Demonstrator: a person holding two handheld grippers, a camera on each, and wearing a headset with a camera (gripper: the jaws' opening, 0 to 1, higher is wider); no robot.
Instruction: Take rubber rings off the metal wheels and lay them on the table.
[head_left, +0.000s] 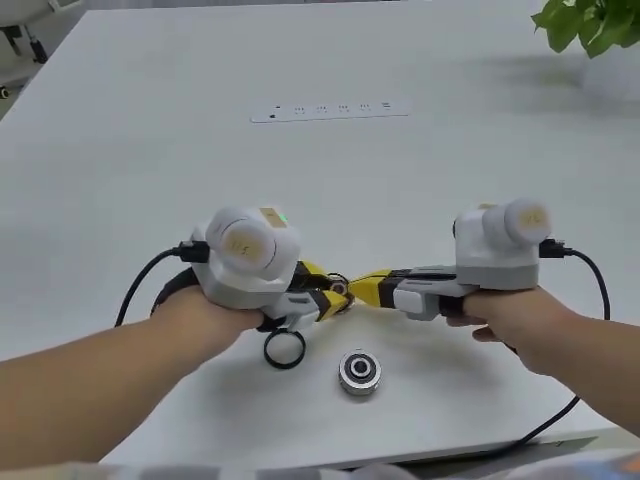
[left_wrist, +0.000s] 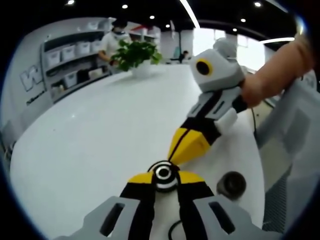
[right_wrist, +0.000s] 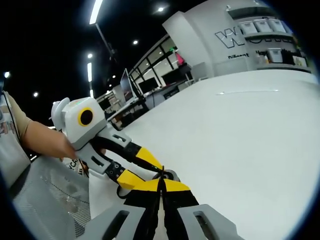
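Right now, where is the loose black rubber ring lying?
In the head view, the rubber ring lies on the table just left of the metal wheel, near the left tongs.

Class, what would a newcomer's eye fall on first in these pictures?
The left gripper clamps a small metal wheel, and the right gripper, shut, meets it tip to tip above the near part of the white table. Just below them on the table lie a loose black rubber ring and a second wheel.
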